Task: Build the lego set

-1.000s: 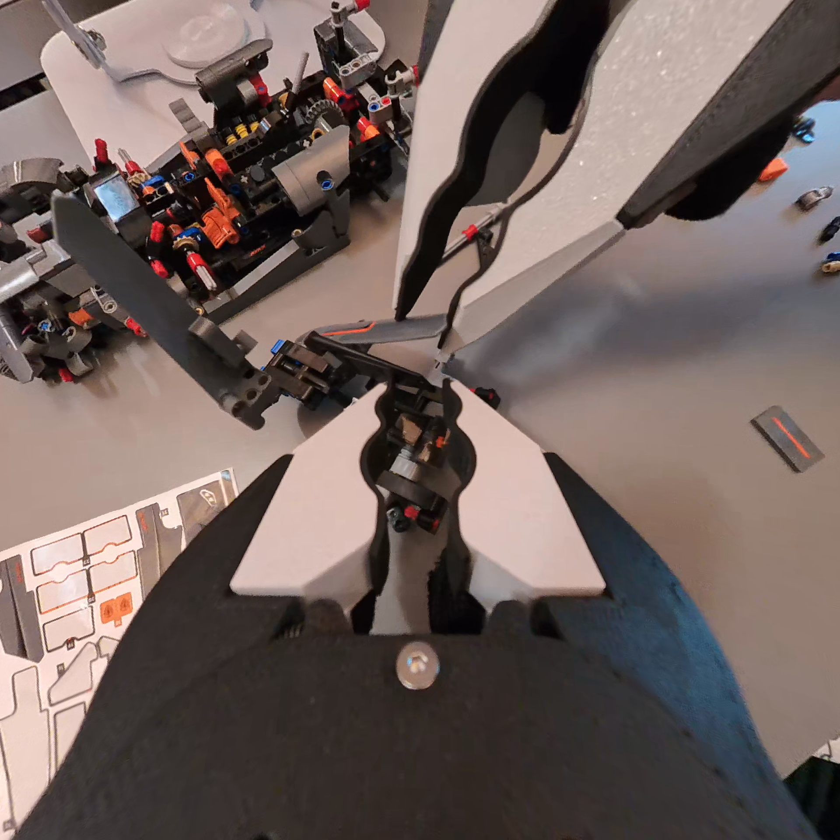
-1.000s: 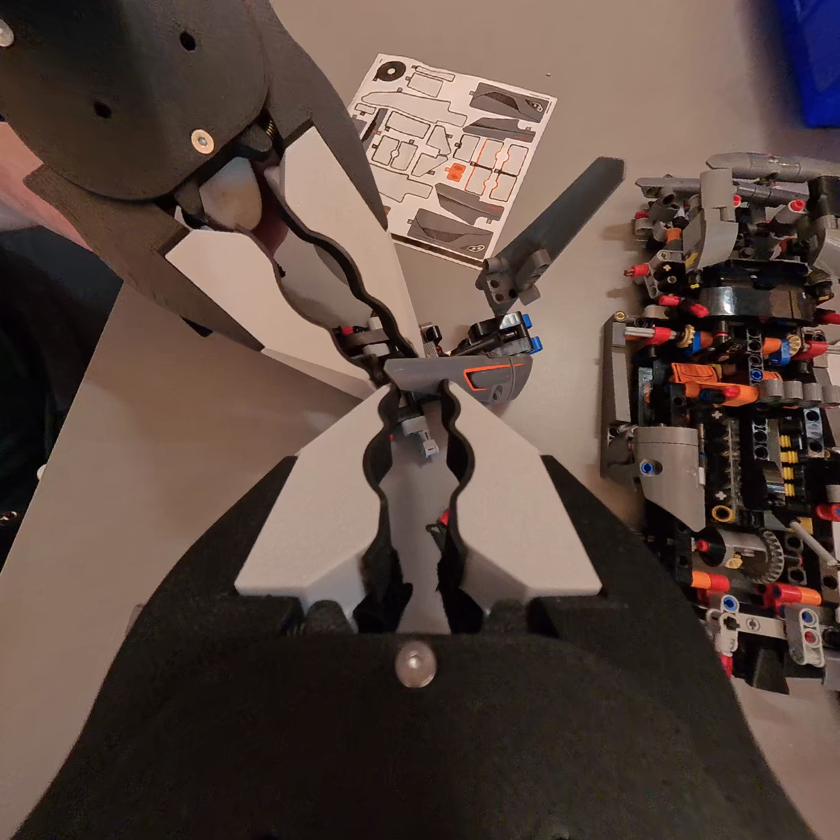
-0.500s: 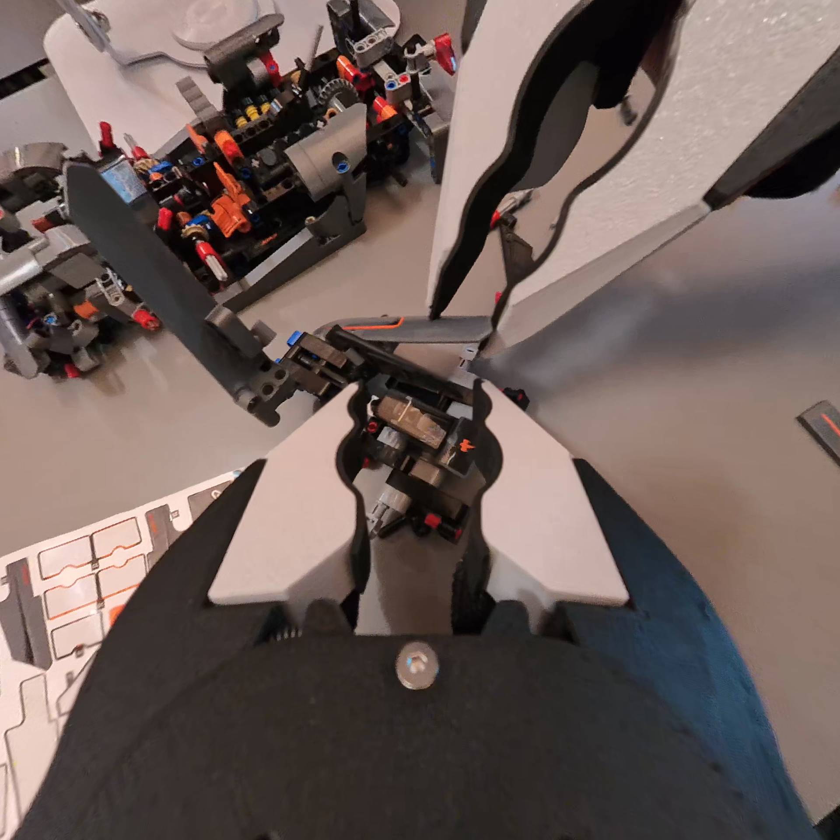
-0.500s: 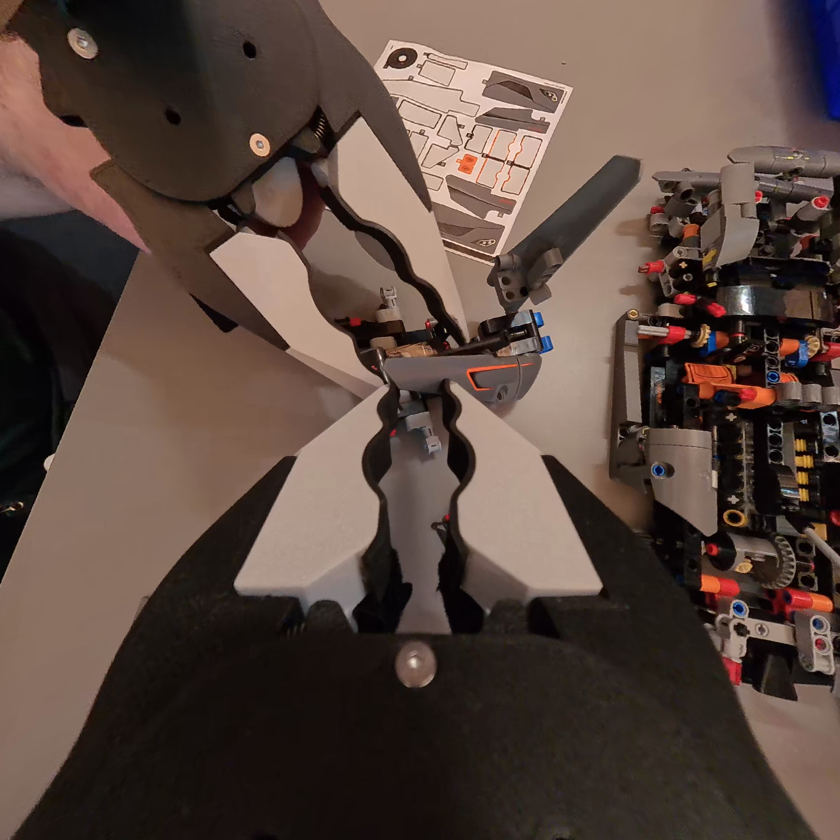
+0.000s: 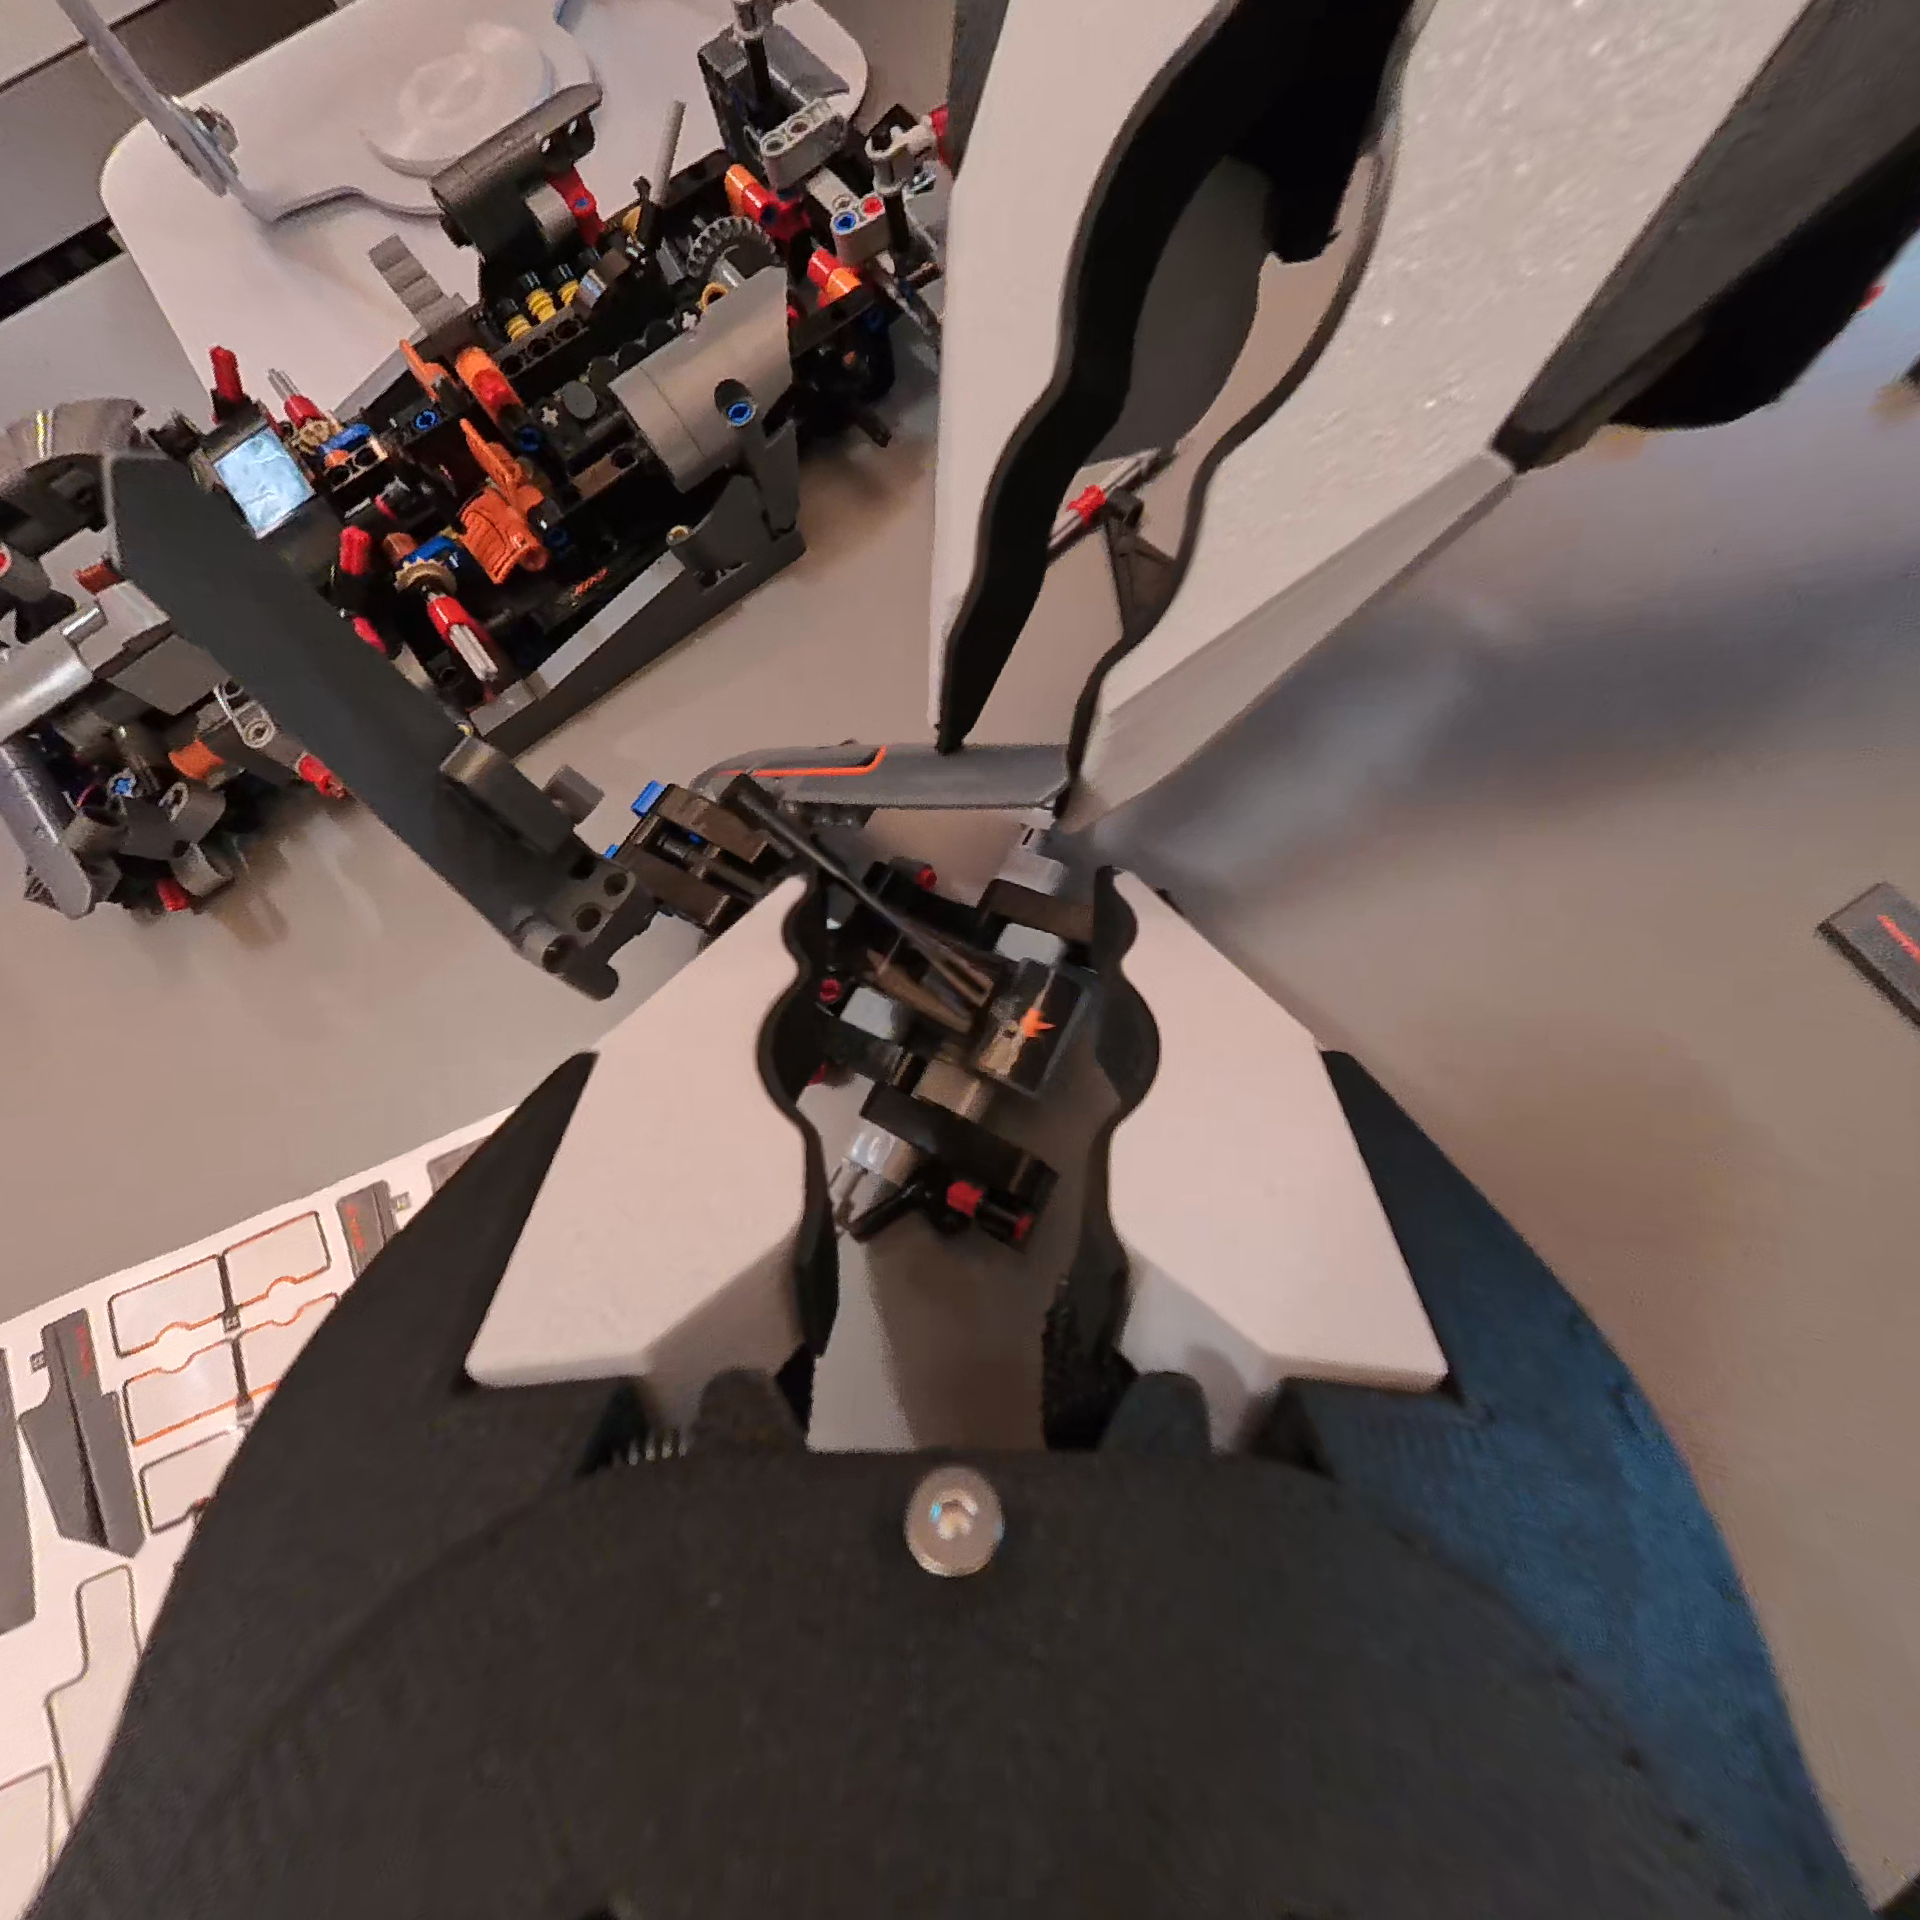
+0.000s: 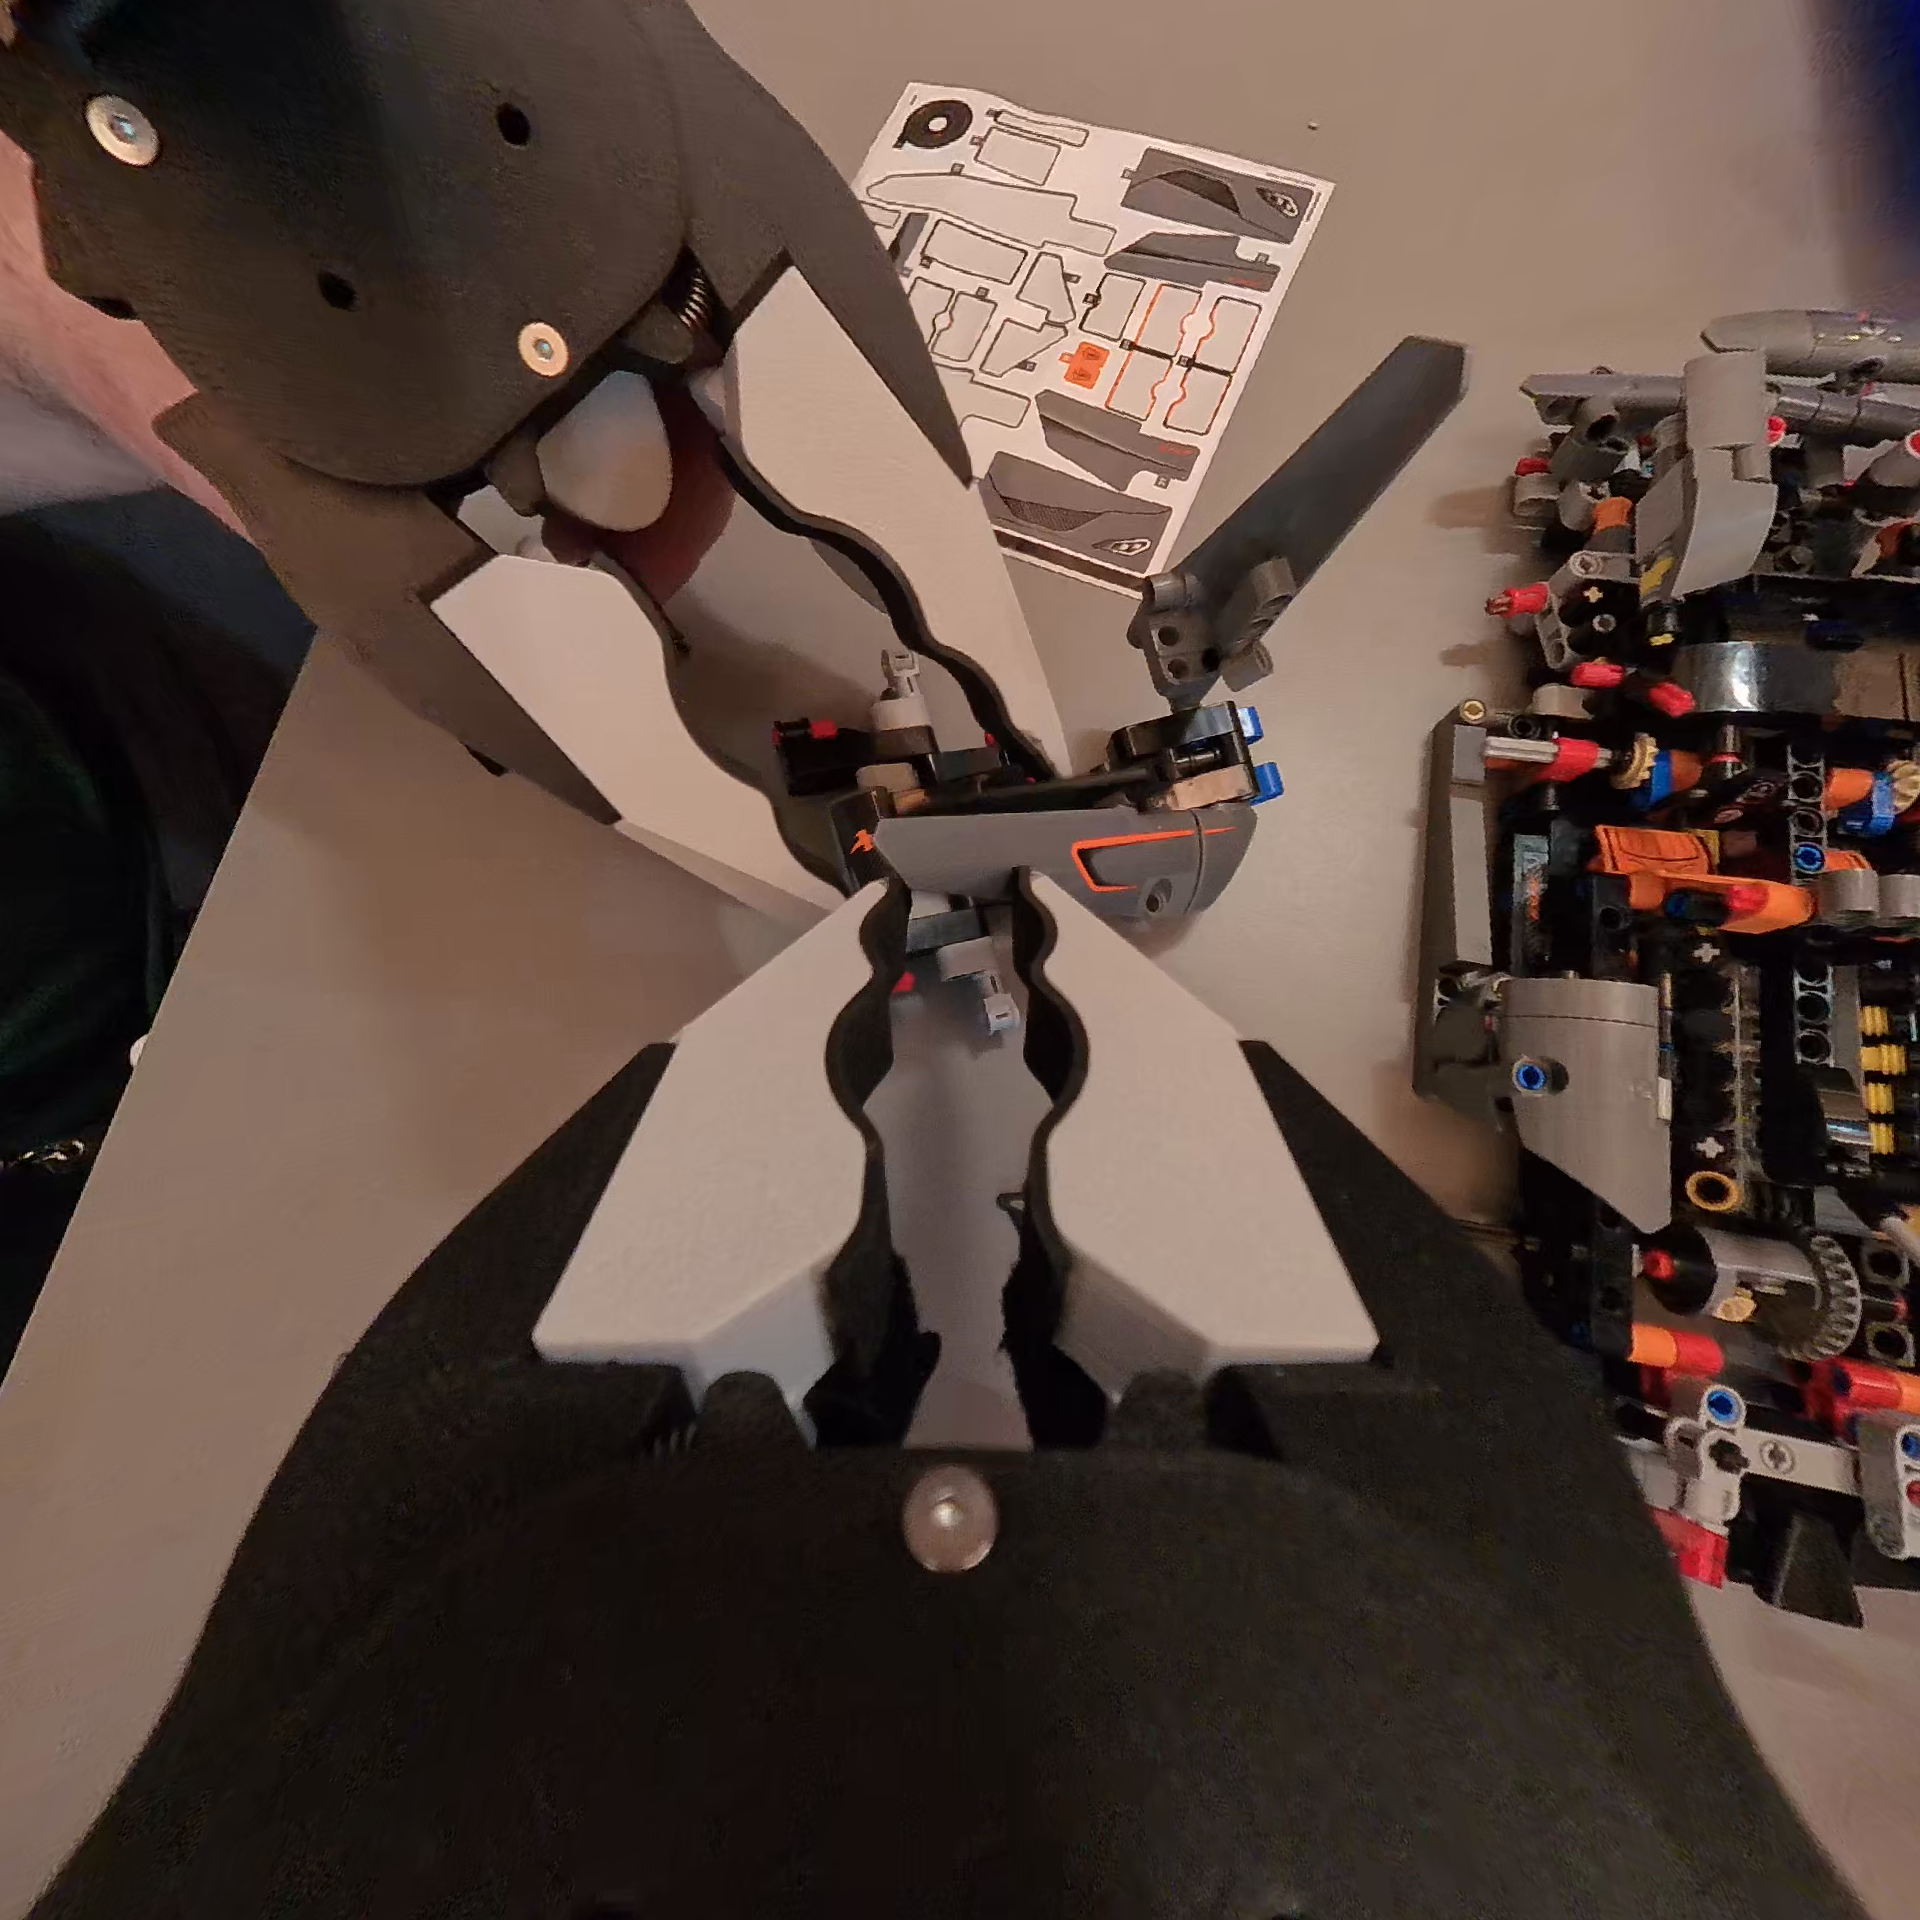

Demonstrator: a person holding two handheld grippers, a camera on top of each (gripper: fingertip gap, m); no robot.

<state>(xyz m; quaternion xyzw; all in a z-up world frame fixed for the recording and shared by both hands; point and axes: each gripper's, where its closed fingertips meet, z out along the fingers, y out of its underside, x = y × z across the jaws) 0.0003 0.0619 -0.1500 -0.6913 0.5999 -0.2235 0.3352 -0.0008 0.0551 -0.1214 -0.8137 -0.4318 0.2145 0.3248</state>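
Observation:
A small black sub-assembly [image 5: 935,1039] with red pins carries a grey panel with an orange line [image 5: 935,774] and a long dark blade [image 5: 281,644] on a grey connector. My left gripper [image 5: 956,894] straddles the black part, which touches both inner faces of its fingers. My right gripper [image 6: 954,881] is shut on the lower edge of the grey panel [image 6: 1039,852], opposite the left one. It also shows in the left wrist view [image 5: 1003,743], coming in from above. The sub-assembly [image 6: 935,769] is held between both grippers just above the table.
A large part-built chassis model [image 5: 582,416] stands at the back left, and at the right in the right wrist view [image 6: 1714,935]. A white sticker sheet [image 5: 156,1351] lies nearby. A small dark tile with an orange line [image 5: 1881,956] lies on the grey table. My left and right fingertips are right by each other.
My left gripper's jaws have widened and slid forward around the sub-assembly, which has turned to show more of its black part. The right gripper kept its hold on the grey panel.

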